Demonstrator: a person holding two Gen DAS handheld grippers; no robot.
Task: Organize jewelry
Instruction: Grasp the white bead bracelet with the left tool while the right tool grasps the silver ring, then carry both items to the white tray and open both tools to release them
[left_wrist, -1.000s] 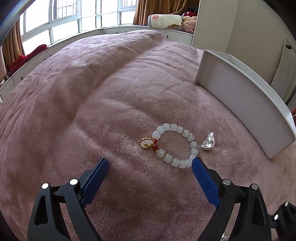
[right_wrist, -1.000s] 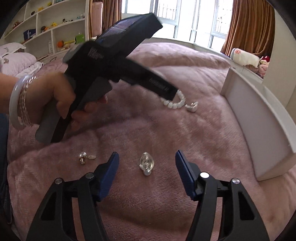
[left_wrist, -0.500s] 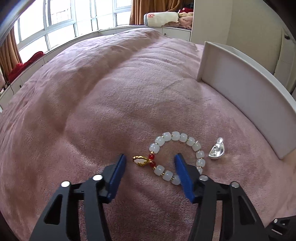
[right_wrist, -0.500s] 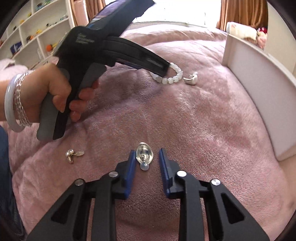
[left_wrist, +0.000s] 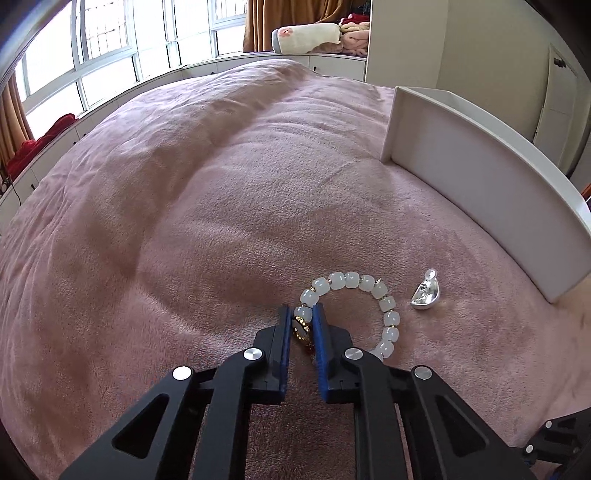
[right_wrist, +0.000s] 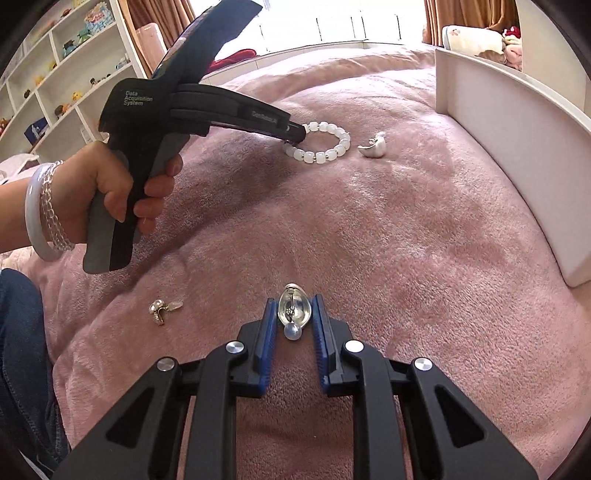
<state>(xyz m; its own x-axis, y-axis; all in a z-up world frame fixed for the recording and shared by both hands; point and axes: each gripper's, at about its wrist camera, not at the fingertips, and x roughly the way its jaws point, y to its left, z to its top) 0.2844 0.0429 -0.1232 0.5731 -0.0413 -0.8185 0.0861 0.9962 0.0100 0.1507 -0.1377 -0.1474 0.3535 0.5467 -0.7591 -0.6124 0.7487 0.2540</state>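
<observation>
Bedspread (left_wrist: 221, 221), pink and plush, is judged soft enough that small pieces sink slightly, so jaw tips must be pressed into the pile. White tray wall (left_wrist: 480, 192) is seen well right of and beyond both jaw sets. Bead bracelet (left_wrist: 369, 291) is pinched by the left gripper (left_wrist: 303, 314) at the beads beside its gold charm, the rest of the loop trailing right of the jaws on the fabric; it is judged light, floppy and smooth-beaded, best held across one bead. Silver ingot charm (left_wrist: 426, 293) lies just right of the loop, untouched. Silver drop pendant (right_wrist: 293, 312) sits between the right gripper (right_wrist: 294, 306) jaws, which are nearly closed on its sides; firm contact cannot be confirmed. It is judged tiny, rigid, slippery. Only the right wrist view shows the gold pearl earring (right_wrist: 160, 310) left of the jaws; only the left shows the gold charm.
</observation>
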